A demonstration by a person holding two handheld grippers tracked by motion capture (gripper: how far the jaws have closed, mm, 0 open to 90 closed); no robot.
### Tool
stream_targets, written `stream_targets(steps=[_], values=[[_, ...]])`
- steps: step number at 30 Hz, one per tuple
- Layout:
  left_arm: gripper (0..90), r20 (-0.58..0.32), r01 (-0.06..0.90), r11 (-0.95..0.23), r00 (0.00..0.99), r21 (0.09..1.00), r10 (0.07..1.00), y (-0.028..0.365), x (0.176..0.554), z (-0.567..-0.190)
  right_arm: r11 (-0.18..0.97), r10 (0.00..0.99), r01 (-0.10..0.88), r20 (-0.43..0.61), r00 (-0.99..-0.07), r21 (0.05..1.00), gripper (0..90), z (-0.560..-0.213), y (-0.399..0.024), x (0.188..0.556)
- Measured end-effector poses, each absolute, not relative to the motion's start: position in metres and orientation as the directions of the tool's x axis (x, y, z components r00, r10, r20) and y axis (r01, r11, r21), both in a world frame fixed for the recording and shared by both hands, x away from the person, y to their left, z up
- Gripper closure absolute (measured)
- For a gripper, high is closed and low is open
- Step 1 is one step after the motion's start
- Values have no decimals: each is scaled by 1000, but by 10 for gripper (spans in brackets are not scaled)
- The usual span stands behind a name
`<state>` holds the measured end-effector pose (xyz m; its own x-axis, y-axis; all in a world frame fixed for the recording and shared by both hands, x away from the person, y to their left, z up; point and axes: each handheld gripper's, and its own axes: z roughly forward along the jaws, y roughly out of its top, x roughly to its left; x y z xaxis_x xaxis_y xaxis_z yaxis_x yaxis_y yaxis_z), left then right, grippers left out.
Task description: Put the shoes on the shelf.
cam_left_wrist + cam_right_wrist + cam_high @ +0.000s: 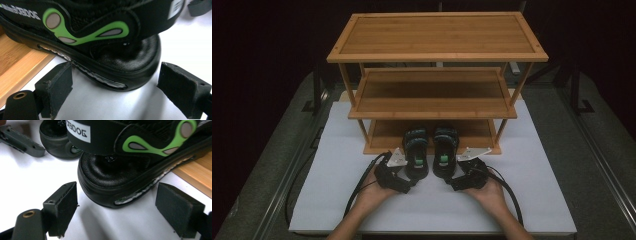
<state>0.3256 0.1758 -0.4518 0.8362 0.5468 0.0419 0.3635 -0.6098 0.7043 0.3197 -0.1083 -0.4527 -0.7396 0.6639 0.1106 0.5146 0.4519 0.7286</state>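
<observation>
Two black sandals with green side marks lie side by side, toes on the lowest shelf board [384, 136] and heels on the white mat [332, 200]. My left gripper [411, 180] is at the heel of the left sandal [416, 149]. In the left gripper view its jaws stand open [115, 82] on either side of that heel [130, 60], pads not pressing it. My right gripper [453, 184] is at the heel of the right sandal [445, 149]. Its jaws are also open [117, 195] around the heel [112, 177], with a gap on both sides.
A three-tier bamboo rack [437, 92] stands at the back of the mat; its upper two shelves are bare. The bottom board's edge runs close beside each gripper [17, 62] [197, 175]. Cables trail from both grippers toward the near edge [357, 190]. Dark table surrounds the mat.
</observation>
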Motion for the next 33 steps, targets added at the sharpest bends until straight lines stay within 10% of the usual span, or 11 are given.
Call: stream_targets(steps=[33], values=[[171,37,352,-560,823,750,566,176,372,-435,365,695,483,112,-710,796,331,-439,-109,355]])
